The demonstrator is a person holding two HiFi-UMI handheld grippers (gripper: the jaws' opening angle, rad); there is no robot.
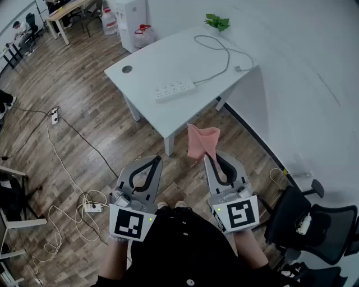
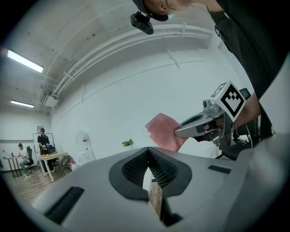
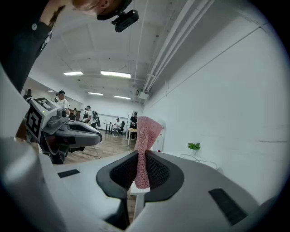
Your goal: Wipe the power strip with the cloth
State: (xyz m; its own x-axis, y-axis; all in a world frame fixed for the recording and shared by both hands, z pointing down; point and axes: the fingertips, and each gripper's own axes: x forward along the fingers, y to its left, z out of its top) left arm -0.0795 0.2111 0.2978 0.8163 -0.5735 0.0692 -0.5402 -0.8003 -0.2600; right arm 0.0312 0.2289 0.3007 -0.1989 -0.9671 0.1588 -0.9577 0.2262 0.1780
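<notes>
The white power strip (image 1: pixel 175 89) lies on the white table (image 1: pixel 147 63) ahead of me, its grey cable (image 1: pixel 222 60) looping to the table's far corner. My right gripper (image 1: pixel 208 158) (image 3: pixel 141 159) is shut on a pink cloth (image 1: pixel 202 140) (image 3: pixel 146 133), held up in the air short of the table's near corner. The cloth (image 2: pixel 163 131) also shows in the left gripper view, sticking out past the right gripper's tips. My left gripper (image 1: pixel 156 161) (image 2: pixel 147 159) hangs level with the right one, to its left, its jaws shut with nothing between them.
A small green plant (image 1: pixel 217 22) stands at the table's far corner. A water dispenser (image 1: pixel 128 17) and a jug (image 1: pixel 143 36) stand beyond the table. Cables and a second power strip (image 1: pixel 91 207) trail over the wooden floor at left. A black office chair (image 1: pixel 314 224) stands at right by the white wall.
</notes>
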